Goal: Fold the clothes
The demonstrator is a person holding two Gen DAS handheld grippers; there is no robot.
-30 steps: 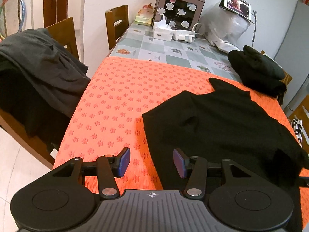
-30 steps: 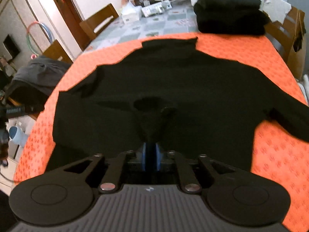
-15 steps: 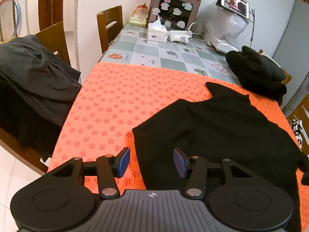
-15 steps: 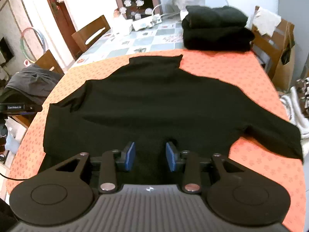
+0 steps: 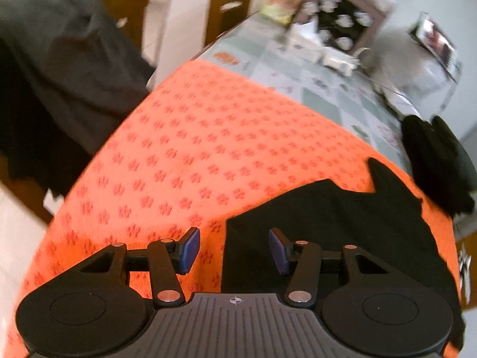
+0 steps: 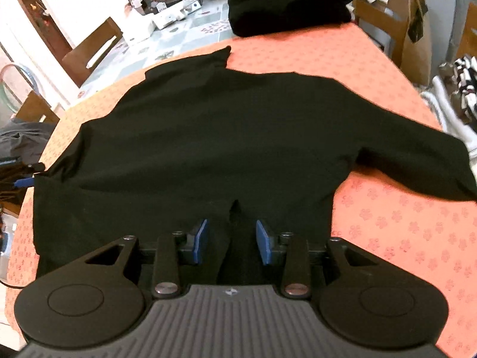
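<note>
A black turtleneck sweater lies spread flat on the orange flower-patterned mat, collar away from me, sleeves out to both sides. My right gripper is open over the middle of the hem, with a small raised crease of cloth between its blue pads, which do not press on it. In the blurred left wrist view, my left gripper hangs low over the sweater's left edge. Its jaws are closing, with the cloth's edge lying between them and untouched by the pads.
A stack of folded black clothes sits at the mat's far end. A dark grey garment hangs over a chair to the left. A cardboard box and striped cloth stand to the right. Boxes and an appliance occupy the far tabletop.
My right gripper opened and let go of the pinched cloth, which settled nearly flat. My left gripper tilted and moved down over the sweater's left edge, its jaws a little narrower.
</note>
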